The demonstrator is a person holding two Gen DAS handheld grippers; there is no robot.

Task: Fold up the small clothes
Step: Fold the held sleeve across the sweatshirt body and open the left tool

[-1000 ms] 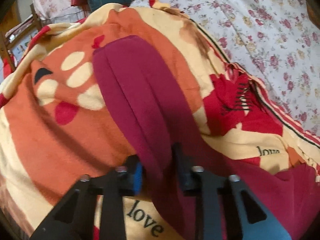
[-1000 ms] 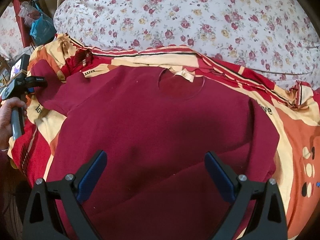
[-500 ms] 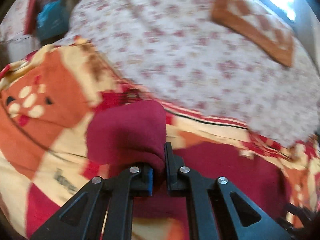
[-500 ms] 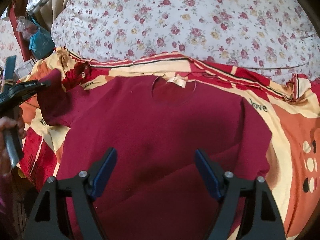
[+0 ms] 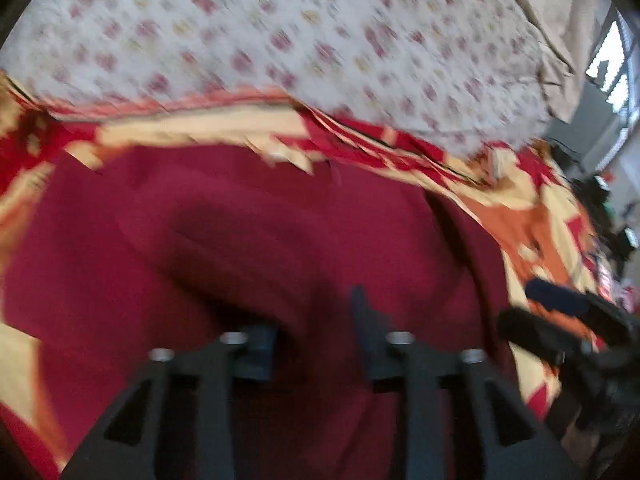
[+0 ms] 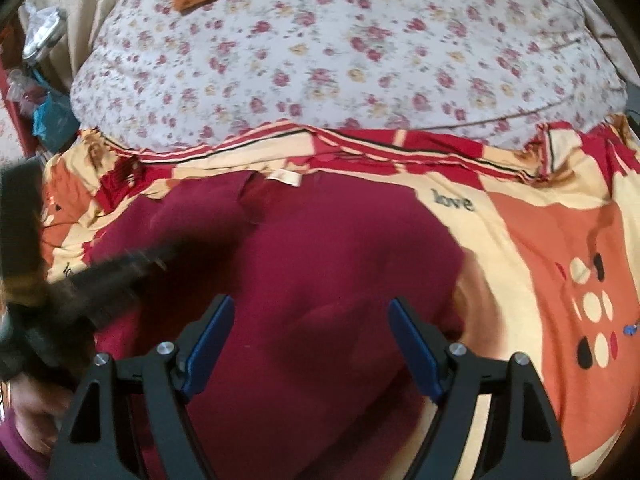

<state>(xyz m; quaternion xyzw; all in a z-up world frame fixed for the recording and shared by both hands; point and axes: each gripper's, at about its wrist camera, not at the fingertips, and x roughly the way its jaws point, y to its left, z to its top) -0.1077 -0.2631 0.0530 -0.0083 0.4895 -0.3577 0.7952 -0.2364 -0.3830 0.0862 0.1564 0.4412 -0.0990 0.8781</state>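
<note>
Both hand-held grippers hover over the maroon shirt (image 6: 304,264): left hand-held gripper (image 5: 316,340) pinching its folded fabric, right hand-held gripper (image 6: 310,340) spread.

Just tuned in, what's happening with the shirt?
A person is folding a maroon shirt spread on a patterned blanket. The left gripper holds a sleeve fold between its fingers, over the shirt body. The right gripper hovers open above the shirt, holding nothing. The left view is blurred.
</note>
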